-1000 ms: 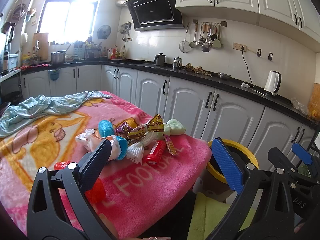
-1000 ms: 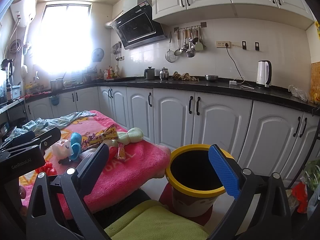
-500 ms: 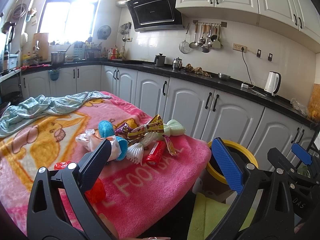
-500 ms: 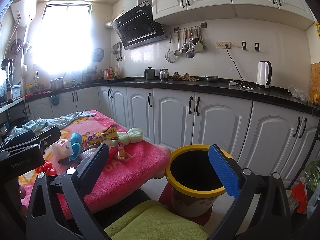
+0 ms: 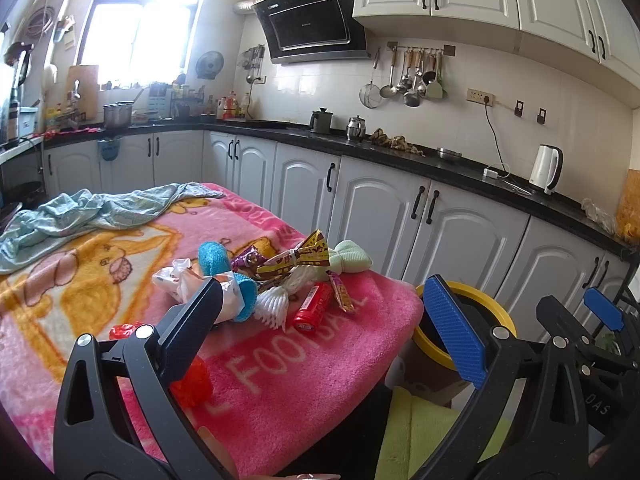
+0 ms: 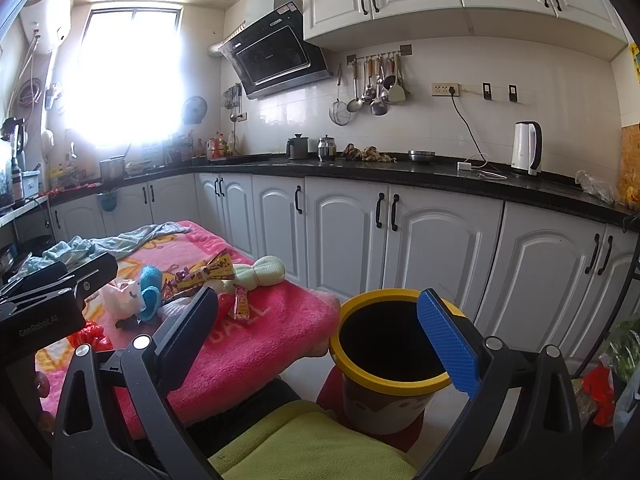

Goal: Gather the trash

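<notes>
The trash lies in a loose heap near the far right corner of the pink blanket (image 5: 304,368) that covers the counter: a red tube-shaped wrapper (image 5: 313,307) nearest the edge, a white foam fruit net (image 5: 276,303) touching it on the left, a yellow printed snack wrapper (image 5: 304,257) on top of the heap, a purple wrapper (image 5: 249,258) just beside that, and a crumpled white plastic bag (image 5: 182,280) at the left end. Two blue fuzzy pieces (image 5: 214,256) sit among them, and a pale green knitted roll (image 5: 352,258) rests at the far edge of the heap. A narrow candy wrapper (image 5: 342,294) lies just right of the red tube. Nearer to me, apart from the heap, two scraps of red plastic (image 5: 192,380) lie on the blanket. My left claw (image 5: 324,320) hovers above the near part of the blanket, its jaws spread wide with nothing between them. My right claw (image 6: 320,332) is likewise spread wide and holds nothing; it hangs off the right edge of the counter, over a yellow-rimmed trash bin (image 6: 360,372) standing on the floor just beside the blanket's corner. A light blue cloth (image 5: 80,212) is bunched at the far left corner of the blanket. Behind run white cabinets under a black worktop (image 6: 440,178) carrying a white kettle (image 6: 526,148).
</notes>
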Demonstrator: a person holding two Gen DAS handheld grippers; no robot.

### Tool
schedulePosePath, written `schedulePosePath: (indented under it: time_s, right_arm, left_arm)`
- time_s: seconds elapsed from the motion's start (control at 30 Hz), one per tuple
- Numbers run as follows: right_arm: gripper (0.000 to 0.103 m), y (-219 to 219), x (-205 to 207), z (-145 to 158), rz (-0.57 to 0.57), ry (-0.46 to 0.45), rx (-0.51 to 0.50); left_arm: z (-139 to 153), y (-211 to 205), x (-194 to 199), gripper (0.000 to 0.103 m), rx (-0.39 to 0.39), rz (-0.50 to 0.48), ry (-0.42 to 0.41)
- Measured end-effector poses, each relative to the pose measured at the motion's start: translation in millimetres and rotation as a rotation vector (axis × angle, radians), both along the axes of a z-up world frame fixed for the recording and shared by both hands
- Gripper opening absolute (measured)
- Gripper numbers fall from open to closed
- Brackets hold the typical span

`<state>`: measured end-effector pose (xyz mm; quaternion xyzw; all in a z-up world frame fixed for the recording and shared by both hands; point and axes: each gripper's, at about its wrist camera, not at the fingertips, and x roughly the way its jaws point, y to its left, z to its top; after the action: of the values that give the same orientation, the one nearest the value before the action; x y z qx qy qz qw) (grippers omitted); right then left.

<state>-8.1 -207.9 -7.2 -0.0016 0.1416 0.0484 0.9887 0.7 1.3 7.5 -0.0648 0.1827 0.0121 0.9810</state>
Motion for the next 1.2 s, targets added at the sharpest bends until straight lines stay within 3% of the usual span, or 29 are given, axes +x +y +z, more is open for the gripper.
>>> schedulePosePath:
  time_s: [0.7,1.2]
  right_arm:
    - [0.097,5,-3,6,0.029,0.004,-0.016]
    - [0.097,37,4,12,0.232,-0.003,-0.084]
  left_arm:
    - [2,11,-3,0.092,-0.01,0.013,-0.002]
    - [-1,47,-4,0.092,-0.068,0.111,0.002]
